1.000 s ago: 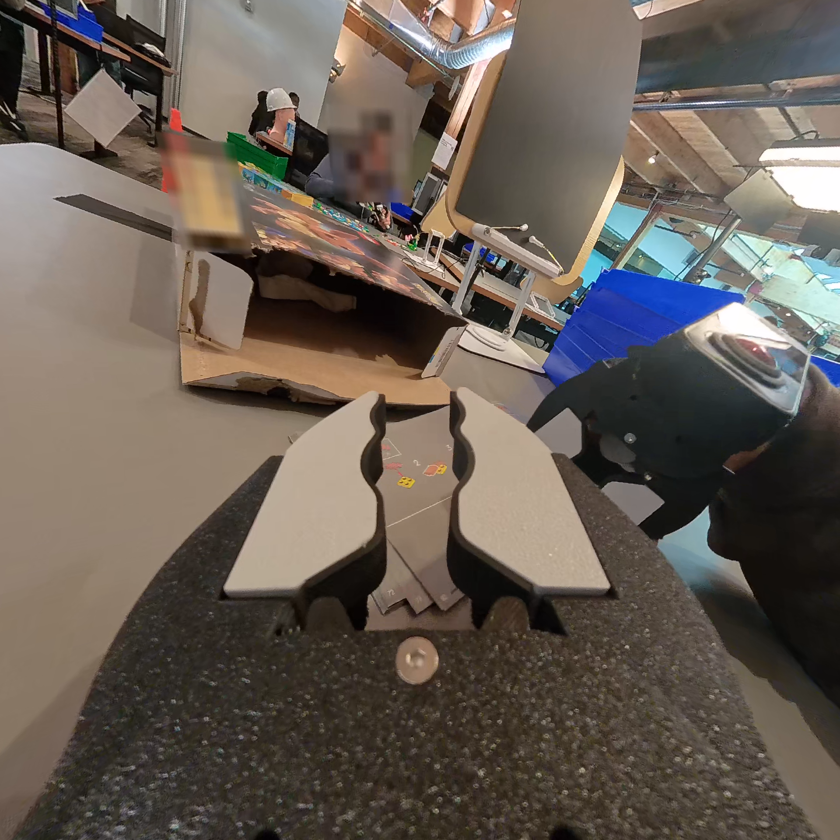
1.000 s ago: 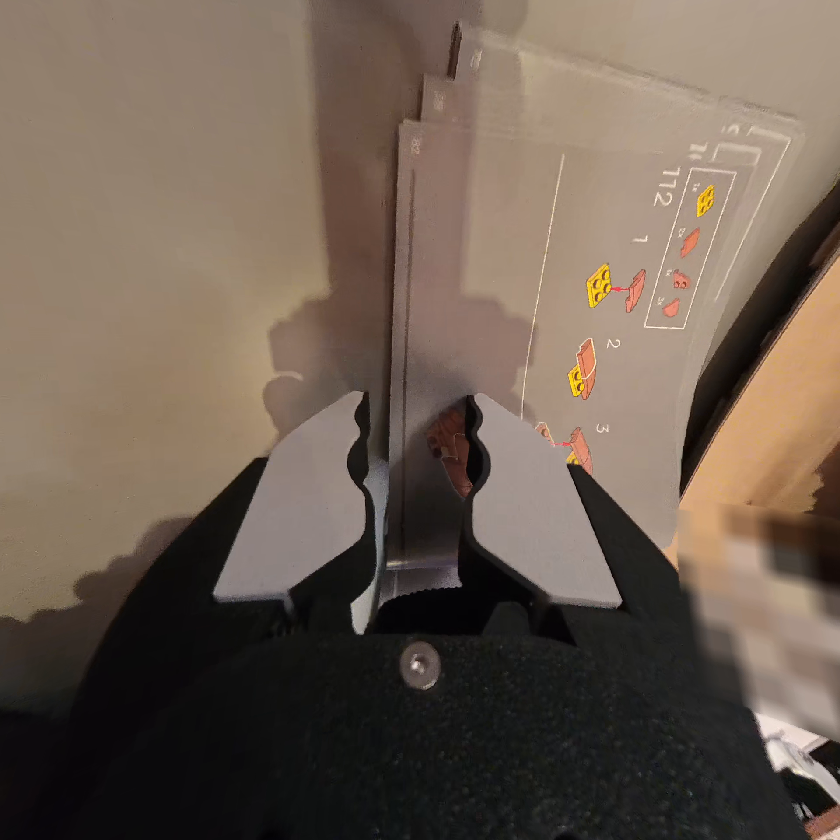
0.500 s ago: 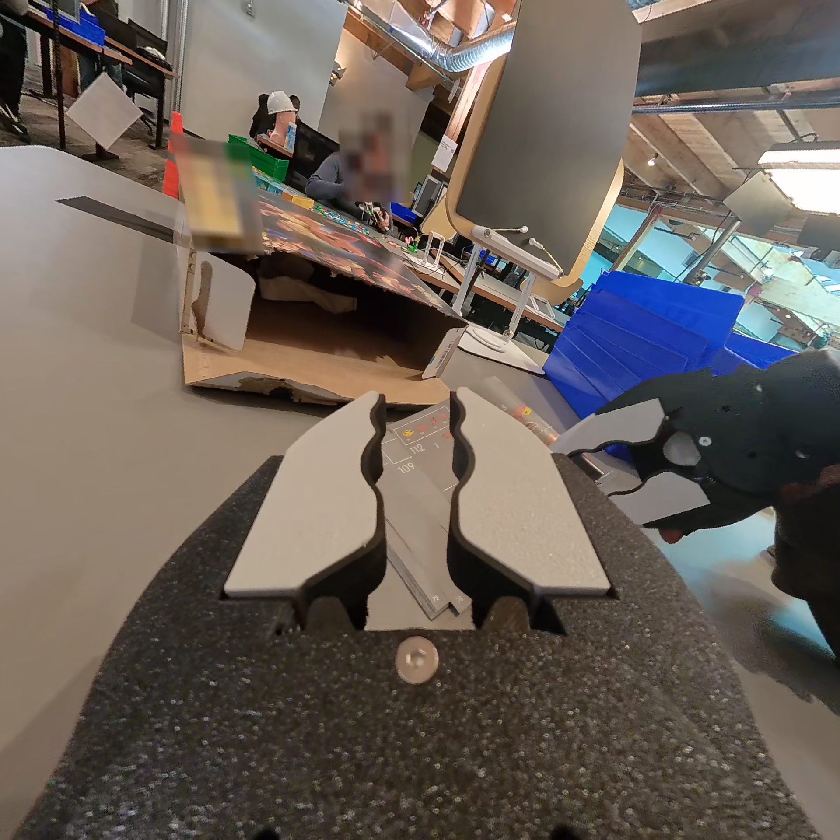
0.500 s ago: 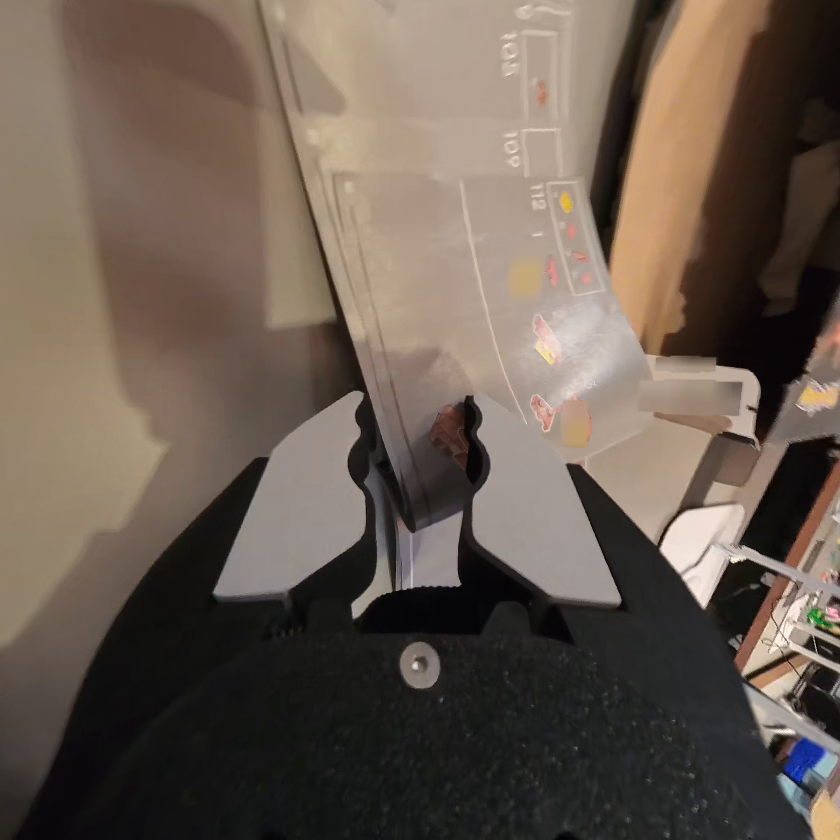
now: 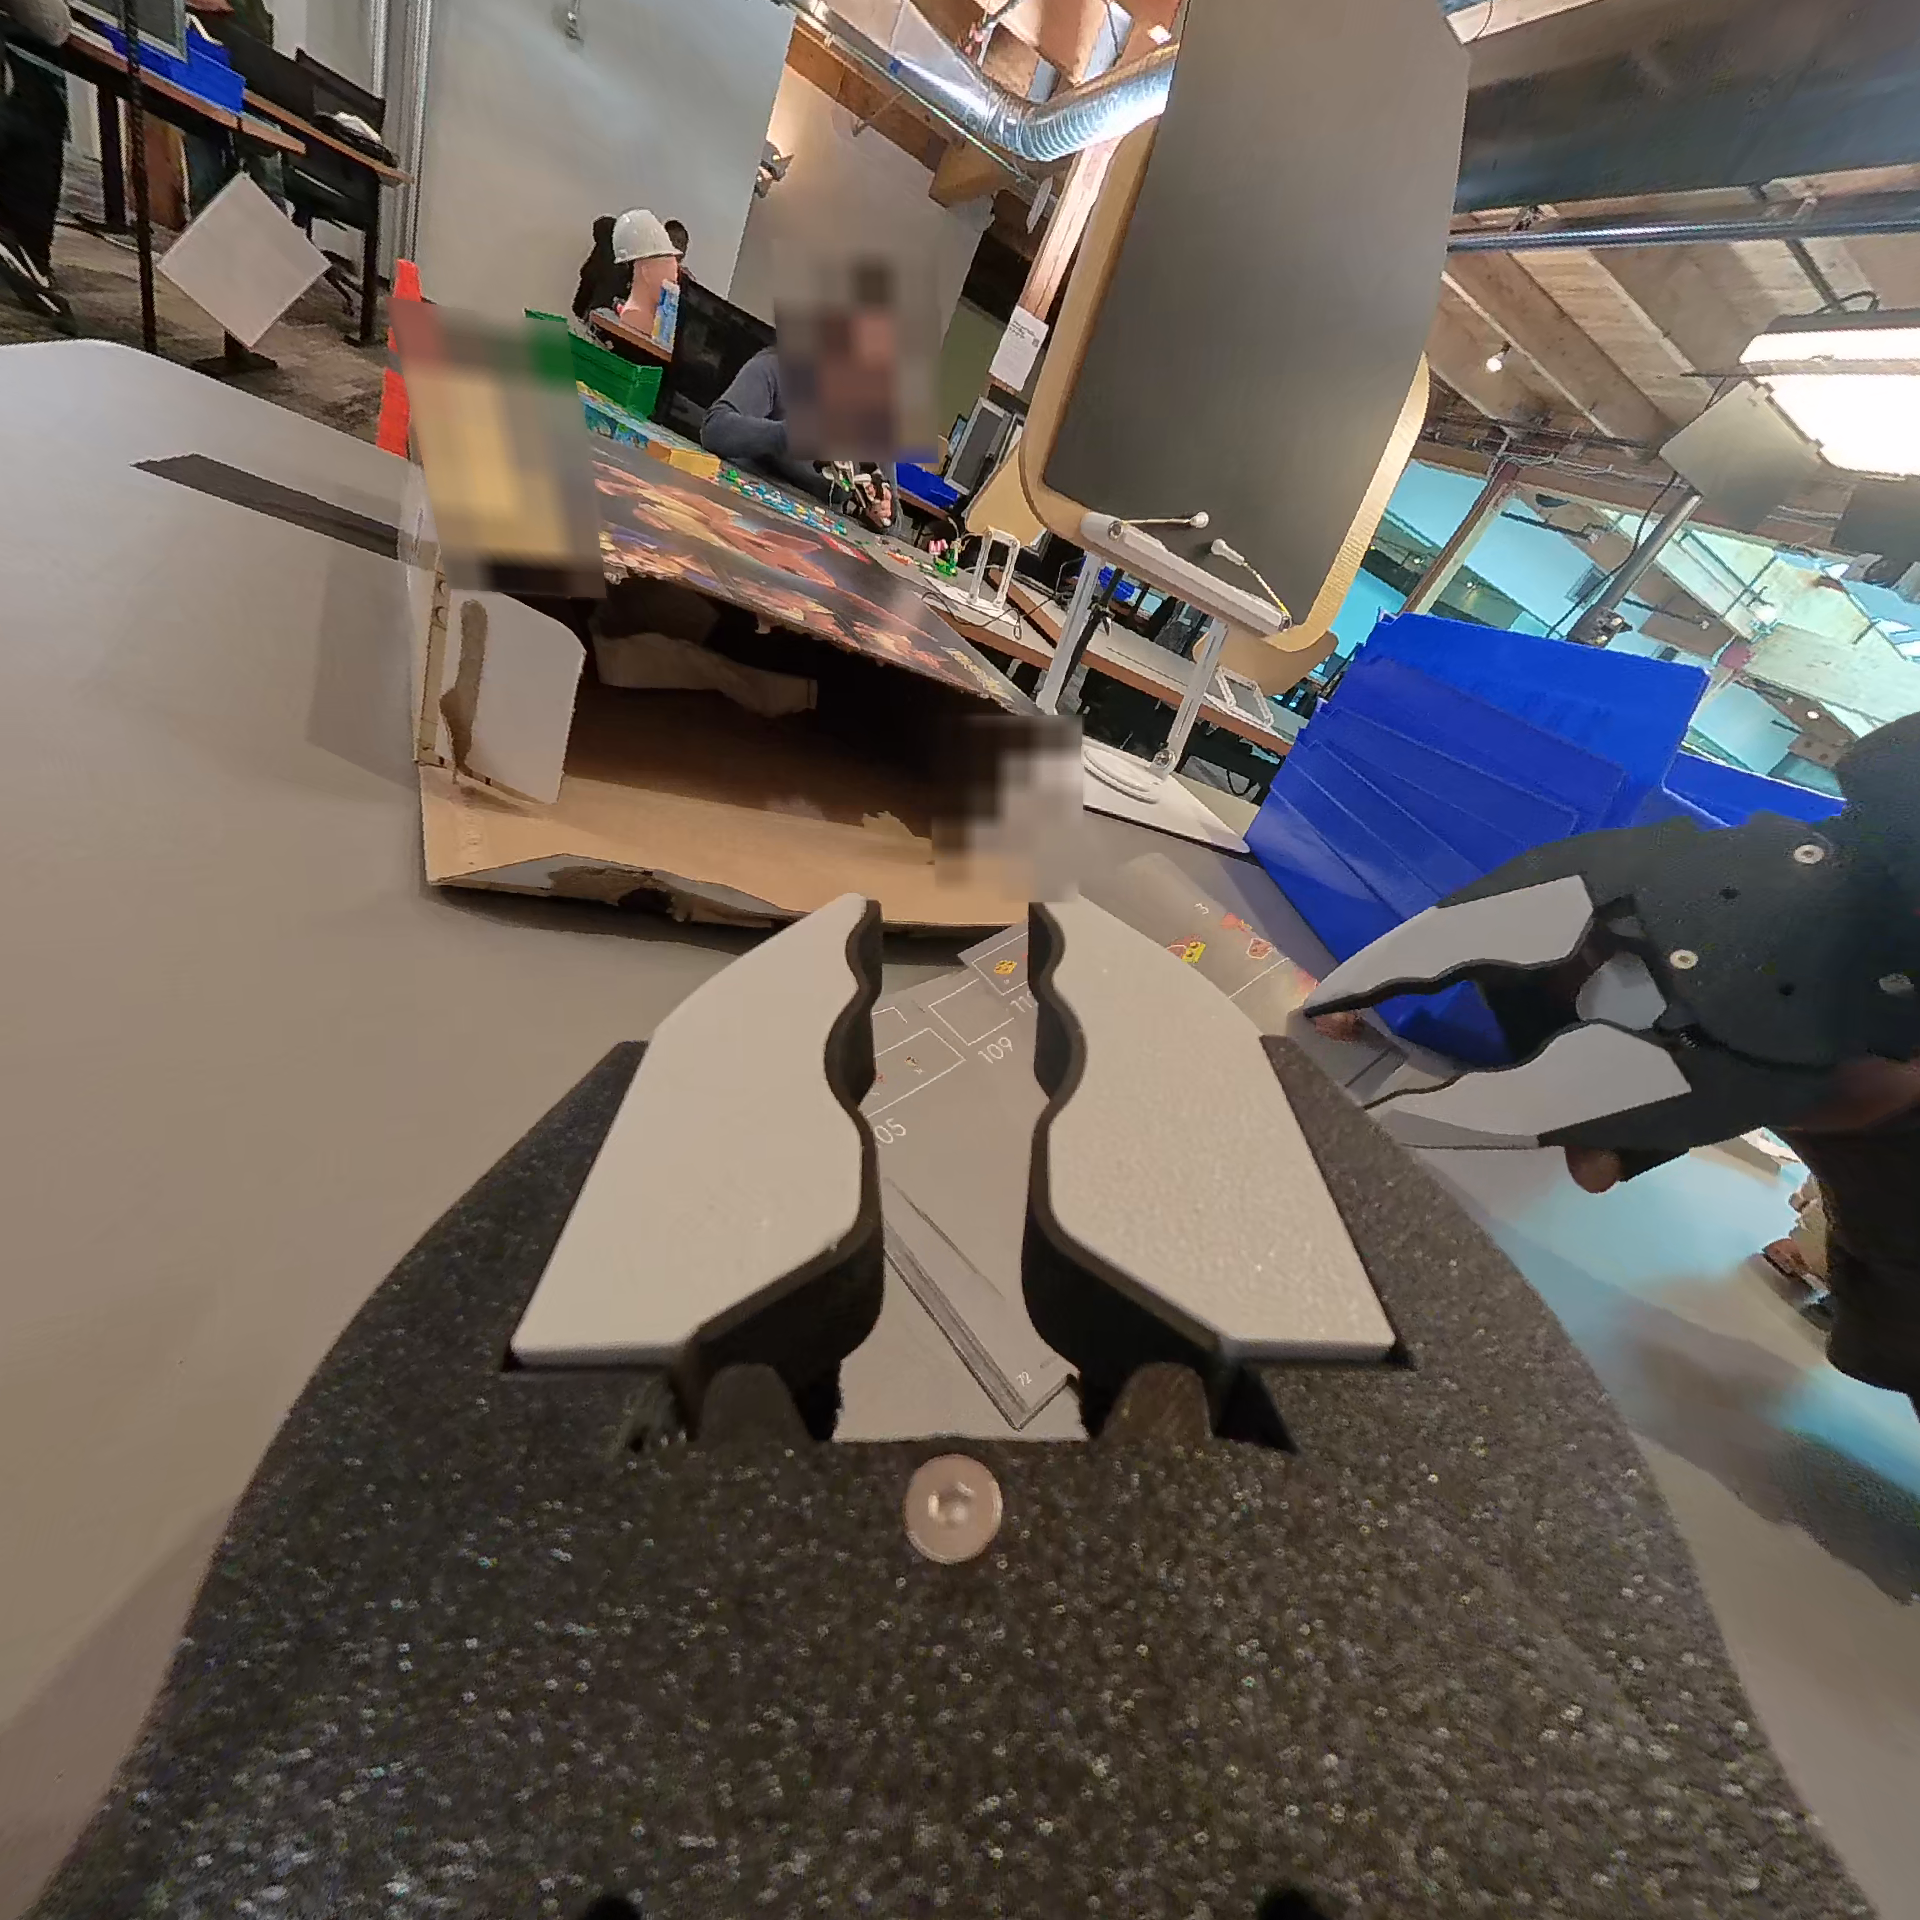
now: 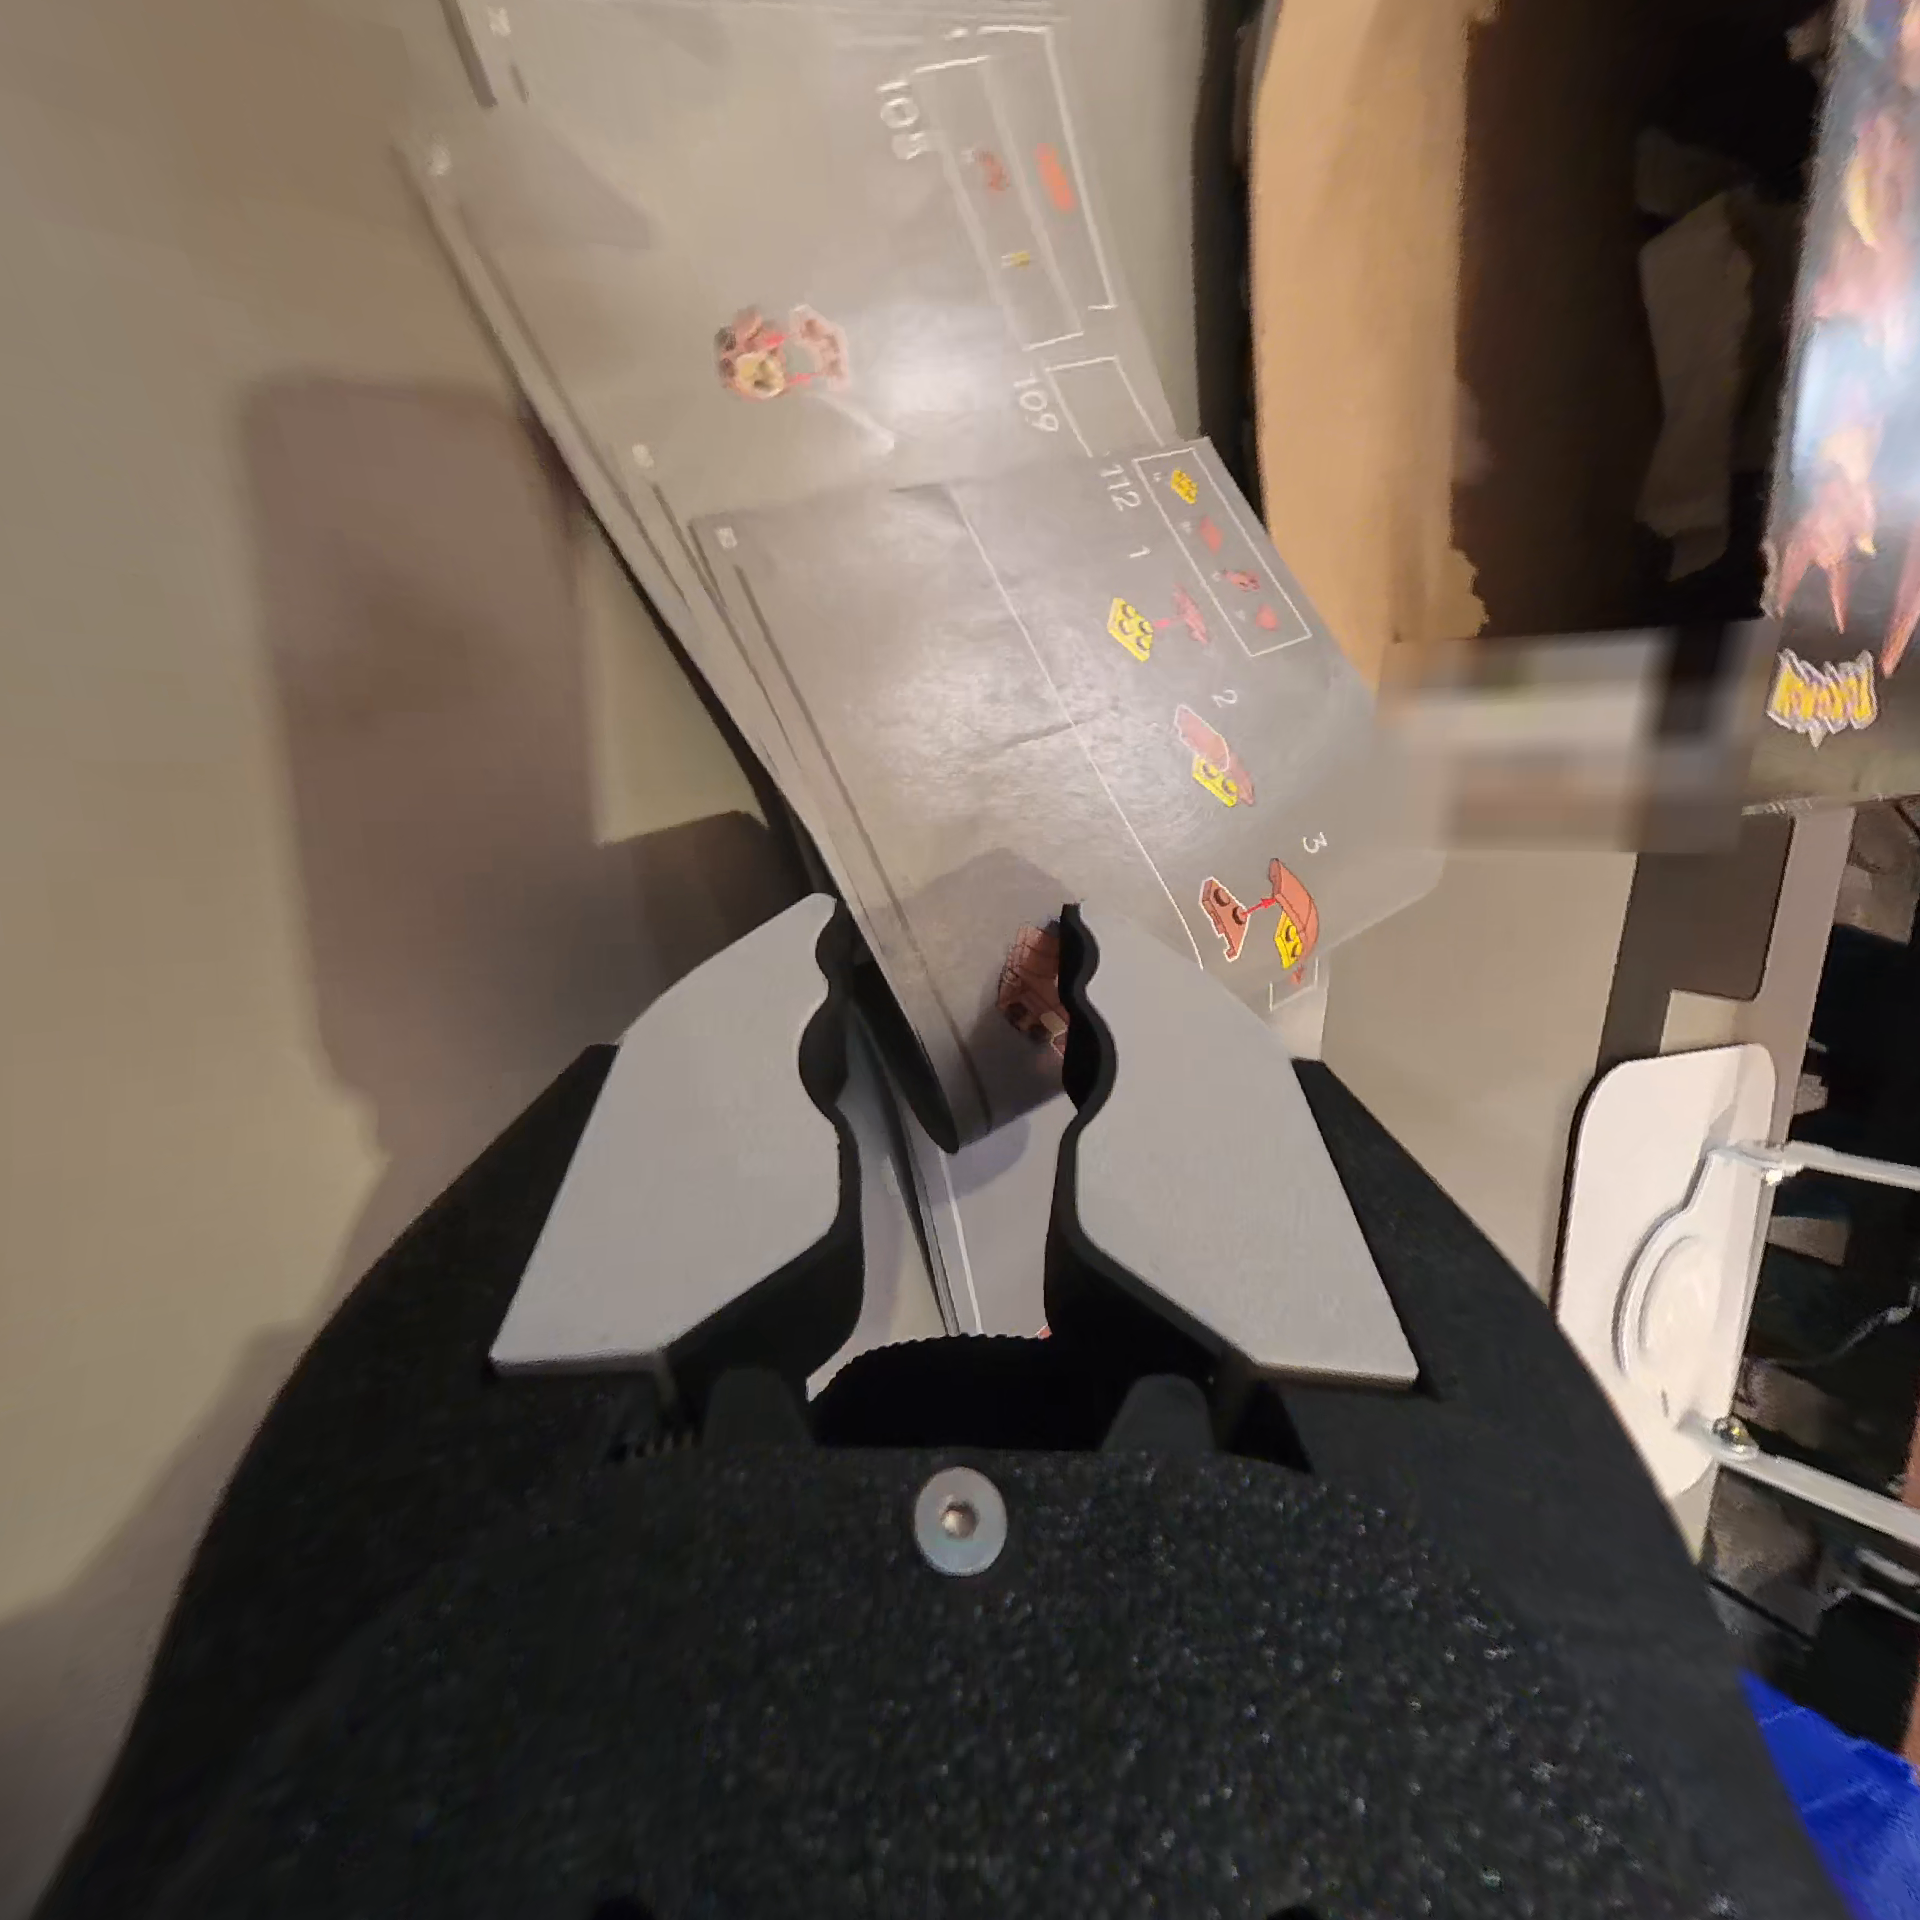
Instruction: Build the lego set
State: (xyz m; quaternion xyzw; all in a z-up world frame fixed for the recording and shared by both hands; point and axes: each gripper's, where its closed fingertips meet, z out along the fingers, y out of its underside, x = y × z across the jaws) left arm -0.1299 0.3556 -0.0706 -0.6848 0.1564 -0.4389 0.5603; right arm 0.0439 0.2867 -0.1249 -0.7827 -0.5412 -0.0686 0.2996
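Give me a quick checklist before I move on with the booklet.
1. Left gripper open and holding nothing: ok.
2. Instruction booklet lying on the table beneath the left gripper: ok.
3. Right gripper has a curled page corner between its fingers; firm grip: cannot tell.
4. Pages fanned and bent, no tear visible: ok.
5. Open cardboard box beyond the booklet, apart from both grippers: ok.
6. Loose bricks for the step: cannot tell, none in view.
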